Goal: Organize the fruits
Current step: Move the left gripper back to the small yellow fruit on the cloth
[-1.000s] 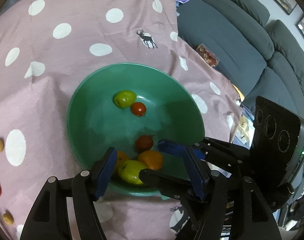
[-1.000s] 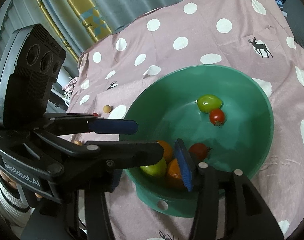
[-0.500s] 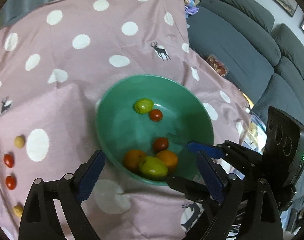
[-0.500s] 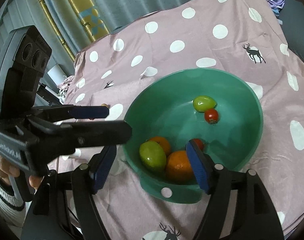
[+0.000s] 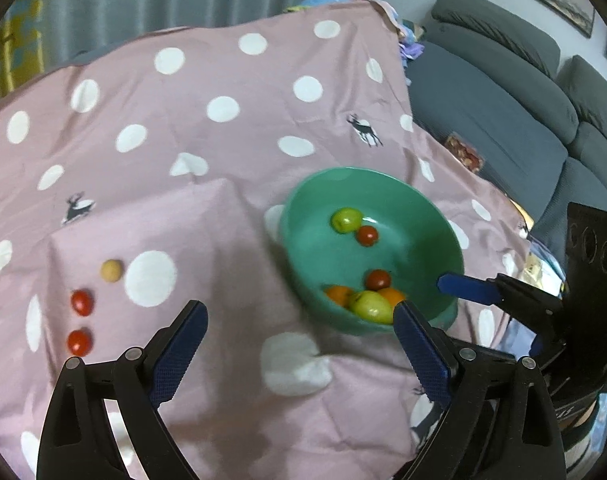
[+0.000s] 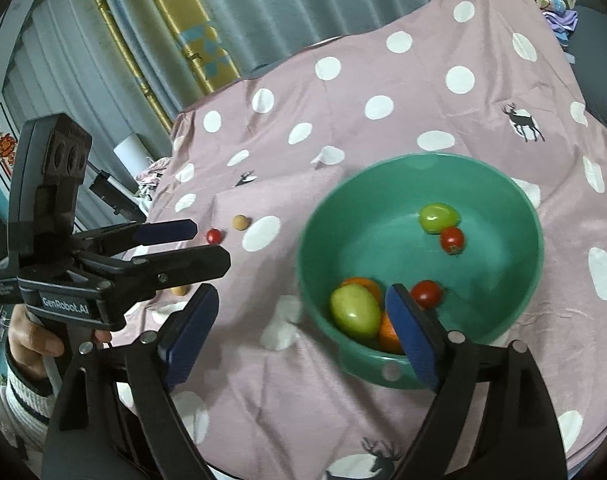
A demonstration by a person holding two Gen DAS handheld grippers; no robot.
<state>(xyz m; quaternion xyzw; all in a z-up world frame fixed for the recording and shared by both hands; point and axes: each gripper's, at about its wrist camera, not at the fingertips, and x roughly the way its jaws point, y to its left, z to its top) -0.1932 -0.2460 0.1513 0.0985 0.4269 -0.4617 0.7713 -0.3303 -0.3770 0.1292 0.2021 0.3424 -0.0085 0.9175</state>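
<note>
Left wrist view first: the green bowl (image 5: 303,208) sits ahead of the left gripper (image 5: 299,344) and off toward its right jaw, and it already holds two green fruits, two oranges and two red cherry tomatoes, most of them heaped at the near wall. That's the done part, by my read. What's left lies ahead of the left jaw on the spotted pink cloth (image 5: 223,160): two red tomatoes (image 5: 81,302) one behind the other, and a small yellow fruit (image 5: 111,270) just beyond them. Both sets of jaws have just been opening, and now they stand wide with nothing between them. Over on the right wrist view, the right gripper (image 6: 303,328) hovers at the bowl's near rim, its right jaw in front of the heap, pads clear of the fruit. Another small yellow fruit (image 6: 179,290) peeks out beside the left tool, held in a hand (image 6: 27,336) with a striped cuff. Roughly two-thirds in, I'd say; the loose ones look like the next job.
</note>
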